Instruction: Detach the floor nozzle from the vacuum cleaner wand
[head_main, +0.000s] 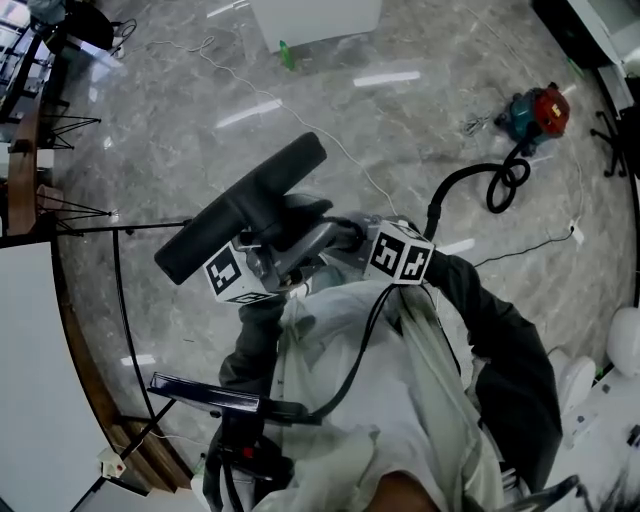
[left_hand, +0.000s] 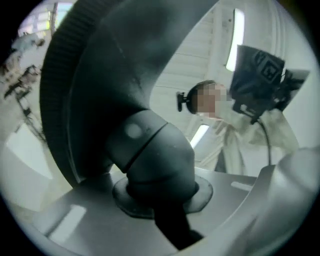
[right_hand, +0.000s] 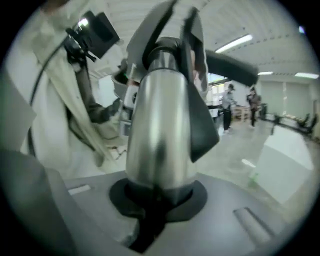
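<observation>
I hold the black floor nozzle (head_main: 240, 220) up in front of my chest, its long head slanting up to the right. My left gripper (head_main: 285, 240) is shut on the nozzle's dark grey elbow neck (left_hand: 150, 155), with the ribbed head (left_hand: 95, 70) looming above the jaws (left_hand: 160, 200). My right gripper (head_main: 345, 238) is shut on the shiny silver wand tube (right_hand: 160, 130), which rises from between the jaws (right_hand: 157, 205) into a black collar (right_hand: 170, 45). Behind that collar shows the nozzle head (right_hand: 232, 67). The two grippers are close together.
A red and teal vacuum canister (head_main: 535, 112) lies on the grey marble floor at the far right, its black hose (head_main: 480, 185) curling towards me. A thin white cable (head_main: 300, 115) crosses the floor. A black rail stand (head_main: 115, 260) is at the left. People (right_hand: 230, 107) stand far off.
</observation>
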